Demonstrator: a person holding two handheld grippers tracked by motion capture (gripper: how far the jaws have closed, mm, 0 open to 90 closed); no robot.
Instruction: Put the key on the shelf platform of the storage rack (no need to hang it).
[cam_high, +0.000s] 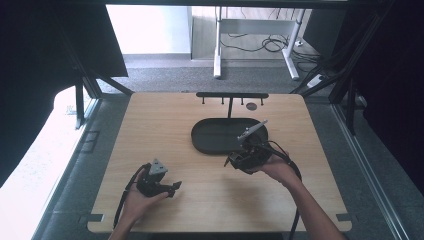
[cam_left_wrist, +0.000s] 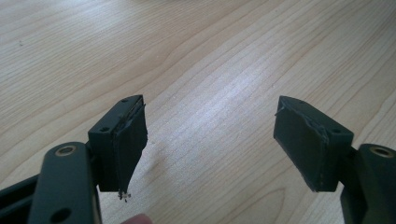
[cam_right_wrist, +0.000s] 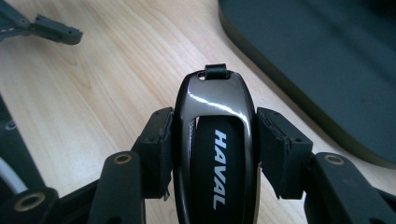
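High view: you are reaching both forearms in from the bottom edge of the frame over the wooden table (cam_high: 165, 125), each hand wrapped around a gripper.
Left hand (cam_high: 137, 197): you are holding it low in the lower left of the frame, wrist bent, with the left gripper (cam_high: 170, 187) lying close to the tabletop and pointing toward the right.
Left claw: in the left gripper view its jaws are standing wide apart, released, with bare wood grain between them.
Right hand (cam_high: 277, 170): you are stretching it farther forward, at the frame's centre right, with the right gripper (cam_high: 231, 161) pointing left, just at the near rim of the dark oval tray (cam_high: 220, 135).
Right claw: in the right gripper view its jaws are pressing on both sides of a glossy black key fob (cam_right_wrist: 215, 140), grasping it.
Key fob: it is sitting upright between the jaws at bottom centre of the right gripper view, lettered HAVAL, its small loop pointing up the frame, above the wood and just beside the tray's edge at upper right.
Rack (cam_high: 231, 95): a thin black bar with pegs is standing behind the tray, near the table's far edge.
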